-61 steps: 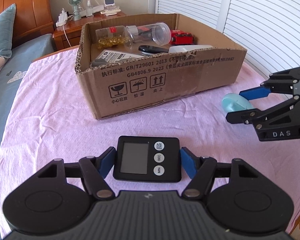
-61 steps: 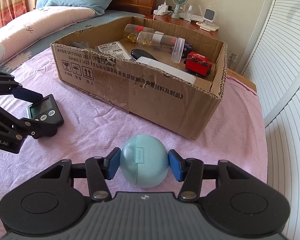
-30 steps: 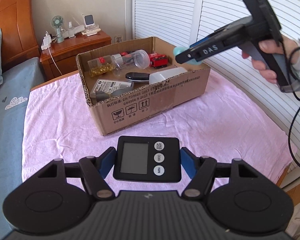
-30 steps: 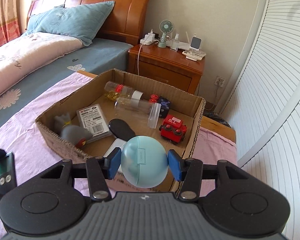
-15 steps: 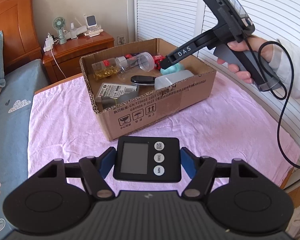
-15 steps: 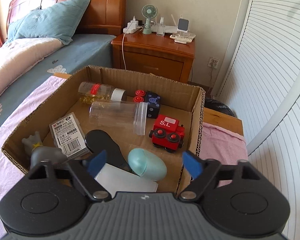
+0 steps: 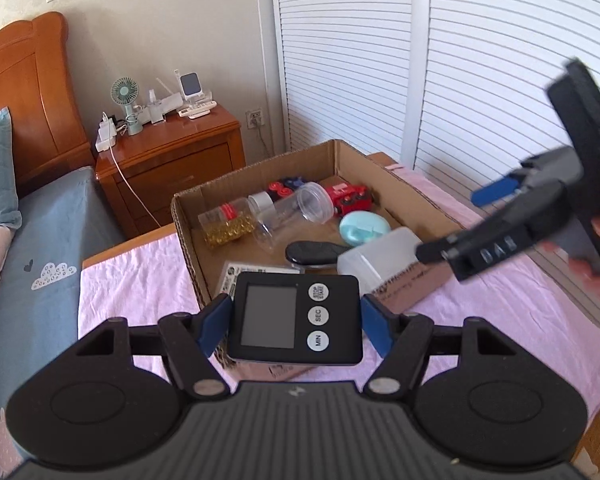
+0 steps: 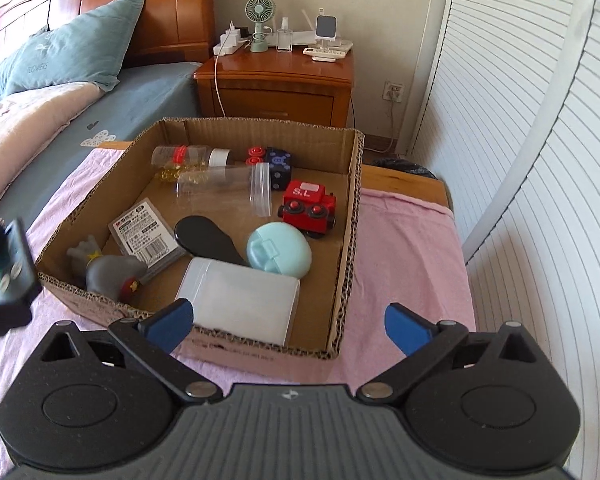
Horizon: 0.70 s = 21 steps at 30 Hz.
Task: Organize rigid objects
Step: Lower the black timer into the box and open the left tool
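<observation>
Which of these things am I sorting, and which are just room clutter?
Job:
- digital timer, held in left gripper
- cardboard box
- teal case, lying in the box
- right gripper, open

Lying about:
- desk fan
- nightstand
- pillow

One cardboard box point(image 8: 352, 216) is sitting on the worktop, holding two clear jars point(image 8: 224, 184), one red toy train point(image 8: 309, 204), one dark dice-like block point(image 8: 279, 168), one pale blue oval case point(image 8: 278, 250), one white plastic box point(image 8: 240, 300), one black oval item point(image 8: 208, 238), one card pack point(image 8: 146, 234) and one grey figurine point(image 8: 108, 270). One black digital timer point(image 7: 294, 318) is hanging outside it.
</observation>
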{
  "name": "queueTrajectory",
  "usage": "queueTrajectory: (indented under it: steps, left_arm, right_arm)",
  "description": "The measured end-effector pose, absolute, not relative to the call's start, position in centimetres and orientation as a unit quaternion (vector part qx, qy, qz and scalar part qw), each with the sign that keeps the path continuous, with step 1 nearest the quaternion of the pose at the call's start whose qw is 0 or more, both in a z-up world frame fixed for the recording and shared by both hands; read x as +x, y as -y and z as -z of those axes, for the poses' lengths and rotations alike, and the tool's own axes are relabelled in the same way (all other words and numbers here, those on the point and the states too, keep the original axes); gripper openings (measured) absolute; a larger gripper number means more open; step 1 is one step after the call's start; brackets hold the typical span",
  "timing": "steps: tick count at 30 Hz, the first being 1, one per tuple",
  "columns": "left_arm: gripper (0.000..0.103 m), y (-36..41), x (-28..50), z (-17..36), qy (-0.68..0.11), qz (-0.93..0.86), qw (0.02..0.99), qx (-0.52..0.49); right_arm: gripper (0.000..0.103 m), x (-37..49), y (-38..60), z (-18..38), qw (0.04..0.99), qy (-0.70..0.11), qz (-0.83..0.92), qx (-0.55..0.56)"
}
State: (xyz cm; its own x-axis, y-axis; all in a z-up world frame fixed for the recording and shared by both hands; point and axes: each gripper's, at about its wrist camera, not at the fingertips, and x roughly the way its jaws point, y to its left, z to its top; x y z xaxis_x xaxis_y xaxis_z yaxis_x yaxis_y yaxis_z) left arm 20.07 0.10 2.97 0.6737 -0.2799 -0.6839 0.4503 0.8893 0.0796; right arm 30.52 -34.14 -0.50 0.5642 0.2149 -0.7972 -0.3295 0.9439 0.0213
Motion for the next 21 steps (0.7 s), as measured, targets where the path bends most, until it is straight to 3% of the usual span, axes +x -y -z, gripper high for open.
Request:
queueTrajectory:
  steps: [11, 12, 15, 21]
  left_arm:
    - [0.070, 1.1, 28.2, 0.9, -0.387, 0.144, 0.904, 0.112]
    - [0.071, 1.0, 28.4, 1.0, -0.386, 0.139, 0.905, 0.109]
    - [0.092, 0.6, 27.9, 0.4, -0.369, 0.130, 0.914, 0.105]
    - [0.100, 0.3, 24.1, -2.4, -0.324, 0.106, 0.933, 0.115]
  right_arm:
    - [0.103, 27.6, 33.7, 1.1, 0.885, -0.437, -0.138, -0.087]
    - [0.103, 27.5, 33.7, 1.1, 0.885, -0.435, -0.137, -0.089]
    - [0.103, 27.4, 33.7, 0.9, 0.886, -0.435, -0.139, -0.086]
    - [0.103, 26.9, 34.0, 0.0, 0.891, -0.431, -0.129, -0.061]
